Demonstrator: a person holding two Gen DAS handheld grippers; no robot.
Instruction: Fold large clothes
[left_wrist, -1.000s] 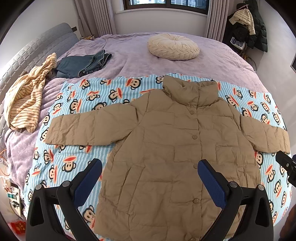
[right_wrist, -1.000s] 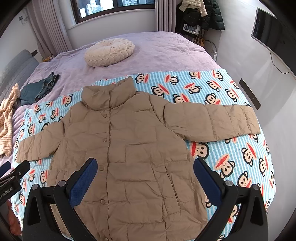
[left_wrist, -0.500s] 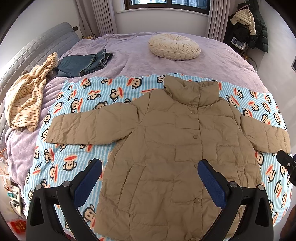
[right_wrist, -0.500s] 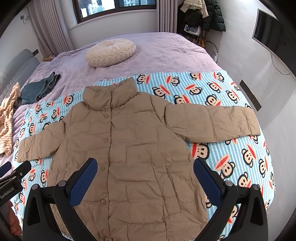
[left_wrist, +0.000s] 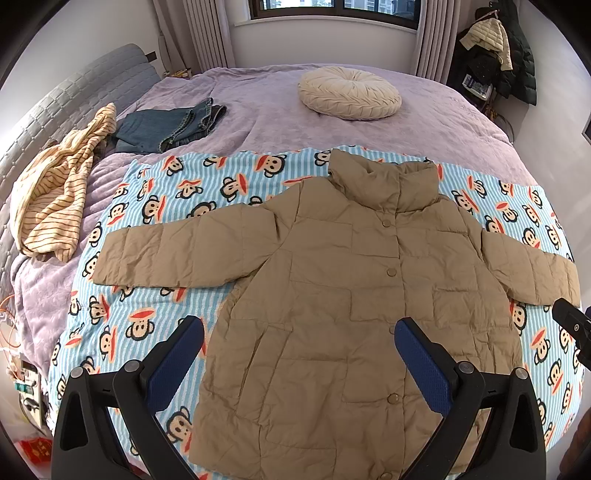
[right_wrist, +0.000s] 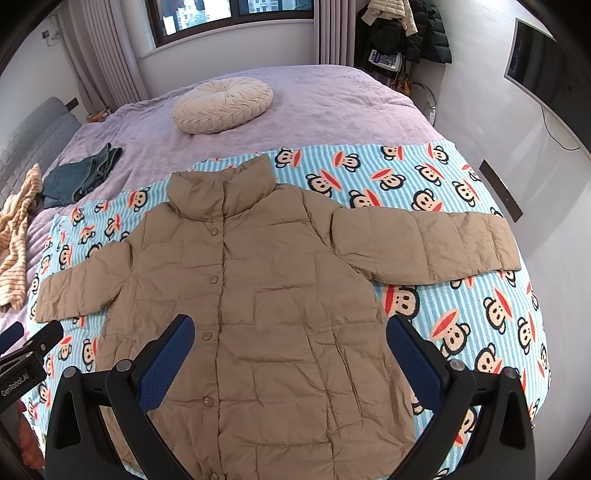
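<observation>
A tan puffer jacket (left_wrist: 332, 295) lies flat and face up on a blue striped monkey-print blanket (left_wrist: 155, 221), sleeves spread to both sides, collar toward the window. It also shows in the right wrist view (right_wrist: 266, 302). My left gripper (left_wrist: 299, 354) is open and empty, held above the jacket's lower part. My right gripper (right_wrist: 290, 350) is open and empty, also above the lower part of the jacket. The blanket also shows in the right wrist view (right_wrist: 461, 314).
A round cream cushion (left_wrist: 349, 92) lies on the purple bed cover (left_wrist: 277, 122). Folded jeans (left_wrist: 170, 125) and a striped yellow garment (left_wrist: 55, 192) lie at the left. Coats (left_wrist: 509, 55) hang at the far right. A wall TV (right_wrist: 543, 70) is on the right.
Both grippers have drifted slightly; the view has shifted a little downward. The jacket has not moved.
</observation>
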